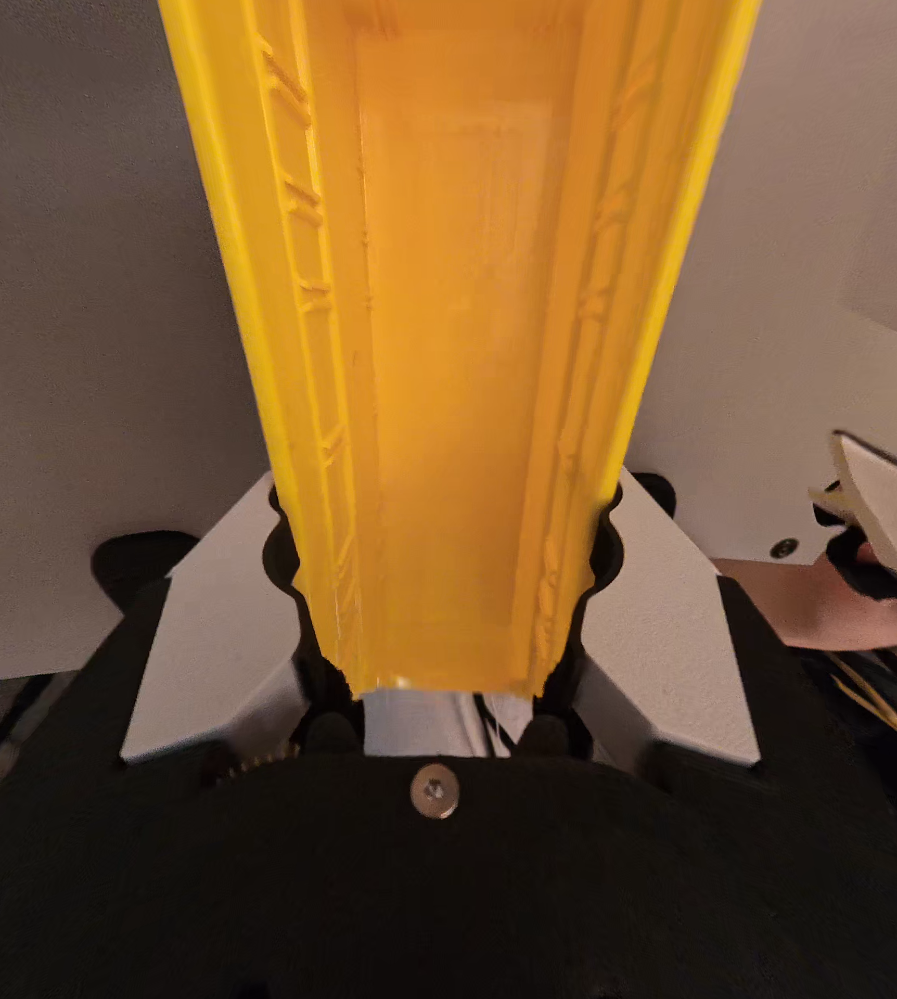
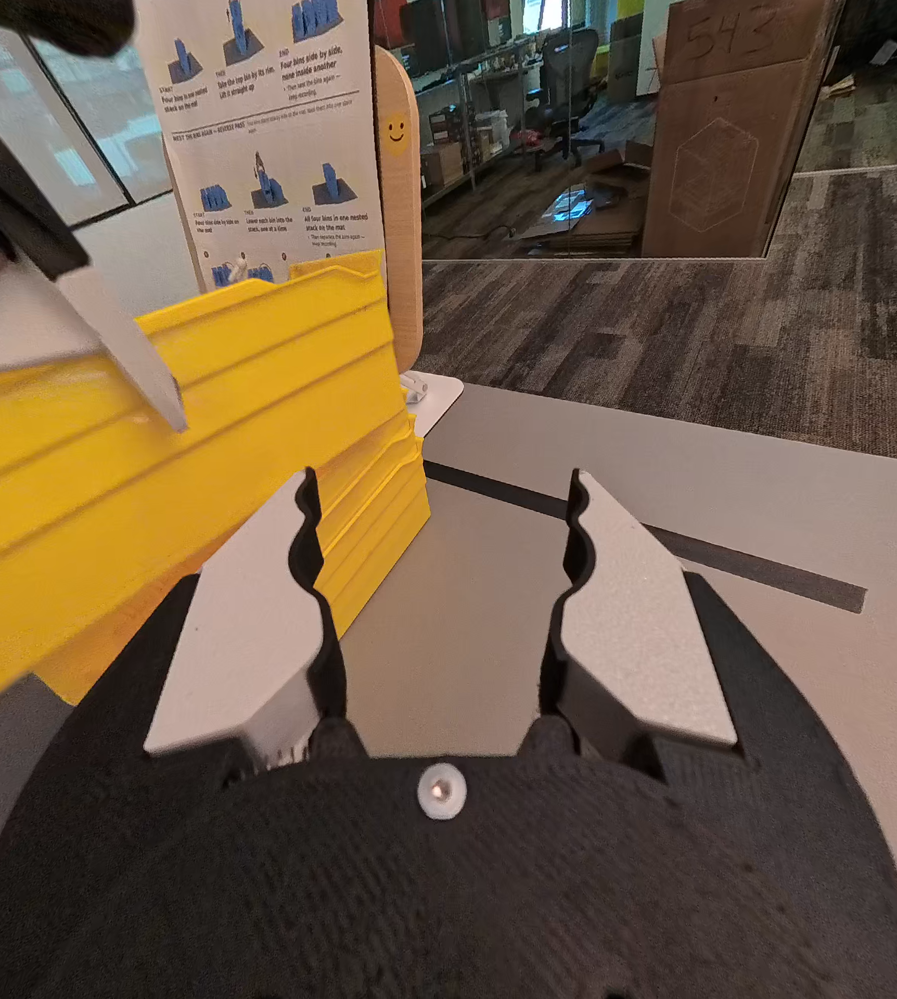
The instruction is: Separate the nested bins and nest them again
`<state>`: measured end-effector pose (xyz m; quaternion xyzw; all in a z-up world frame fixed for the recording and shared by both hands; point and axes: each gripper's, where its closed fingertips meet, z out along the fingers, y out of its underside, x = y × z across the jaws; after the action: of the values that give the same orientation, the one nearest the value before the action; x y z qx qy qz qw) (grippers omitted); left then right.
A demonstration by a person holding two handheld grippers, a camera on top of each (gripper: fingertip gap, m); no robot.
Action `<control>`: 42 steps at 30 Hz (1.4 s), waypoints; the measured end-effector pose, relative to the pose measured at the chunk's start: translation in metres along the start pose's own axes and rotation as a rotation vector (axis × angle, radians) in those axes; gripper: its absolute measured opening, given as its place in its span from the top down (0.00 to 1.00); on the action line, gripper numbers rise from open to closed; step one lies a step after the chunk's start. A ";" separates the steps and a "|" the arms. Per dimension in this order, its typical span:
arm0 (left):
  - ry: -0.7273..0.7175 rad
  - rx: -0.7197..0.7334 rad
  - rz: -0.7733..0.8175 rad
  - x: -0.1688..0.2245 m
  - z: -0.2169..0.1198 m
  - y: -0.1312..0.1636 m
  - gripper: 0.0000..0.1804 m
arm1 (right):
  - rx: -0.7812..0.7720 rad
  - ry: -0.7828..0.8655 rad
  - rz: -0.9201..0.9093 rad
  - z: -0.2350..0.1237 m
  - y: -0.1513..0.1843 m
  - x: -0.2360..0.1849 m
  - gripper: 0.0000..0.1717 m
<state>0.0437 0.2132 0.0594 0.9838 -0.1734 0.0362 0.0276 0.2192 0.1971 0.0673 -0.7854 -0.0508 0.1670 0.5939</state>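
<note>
While held: our left tongs [image 1: 446, 540] clamp the yellow bin [image 1: 457, 324] across its walls.
Handling: we judge it light, stiff, slick; grip the rim.
Right tongs [image 2: 443, 540]: released, beside the bin stack [image 2: 376, 519].

Plain off-white wall [image 1: 84, 324] behind. Grey tabletop [image 2: 652, 475] with dark stripe [image 2: 706, 551]. Grey-toned patchy carpet [image 2: 652, 335]. Glass partition [image 2: 543, 135], beyond it shelving [image 2: 462, 151], office chair [image 2: 565, 92], tall cardboard box [image 2: 722, 151], pretty cluttered back there.
</note>
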 end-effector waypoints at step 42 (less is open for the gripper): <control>-0.088 0.060 -0.042 -0.018 0.088 -0.024 0.27 | -0.099 -0.048 0.016 0.014 0.023 -0.002 0.47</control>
<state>0.0409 0.2363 -0.0308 0.9882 -0.1527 -0.0025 -0.0088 0.2099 0.2022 0.0430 -0.8099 -0.0670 0.1877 0.5517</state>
